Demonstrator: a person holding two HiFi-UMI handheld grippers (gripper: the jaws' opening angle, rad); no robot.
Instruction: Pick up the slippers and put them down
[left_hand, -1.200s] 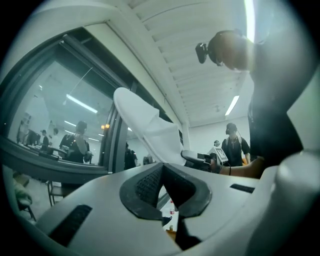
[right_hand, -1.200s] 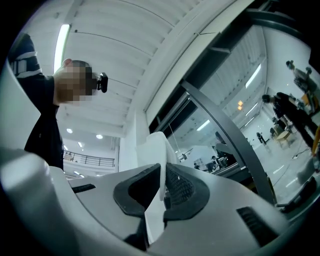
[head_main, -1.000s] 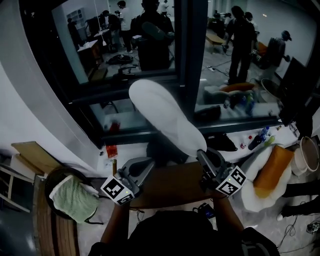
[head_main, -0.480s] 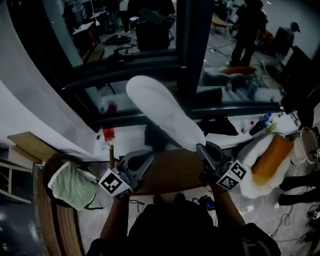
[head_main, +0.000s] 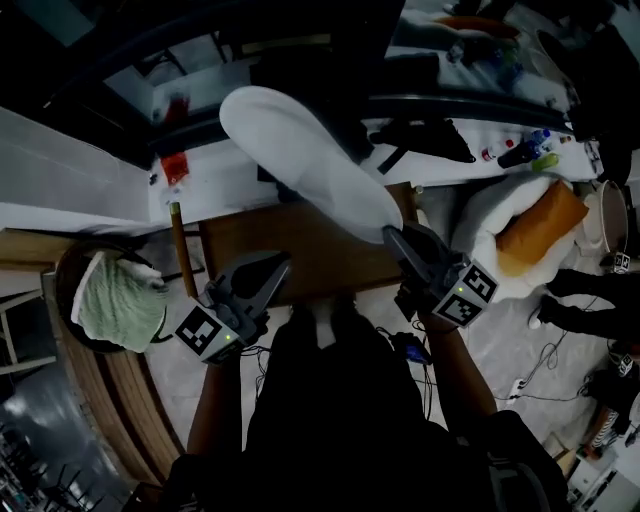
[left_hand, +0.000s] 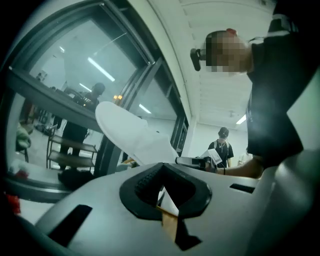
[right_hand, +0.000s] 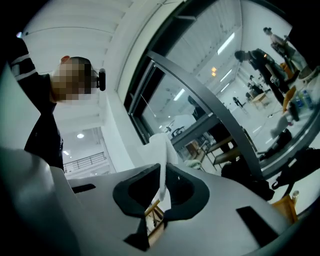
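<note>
Seemingly light and soft, the slipper (head_main: 300, 160) is clamped by its thin near edge in the right gripper (head_main: 392, 234), while the left gripper (head_main: 278, 265) is seen closed on nothing.

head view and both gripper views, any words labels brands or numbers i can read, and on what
No text is legible in any view.
left marker cube: black and white square pattern only, no letters.
right marker cube: the same, pattern only.
bottles: labels too small to read.
red packet: print blurred.
sheet of paper, left gripper view: too small to read.
</note>
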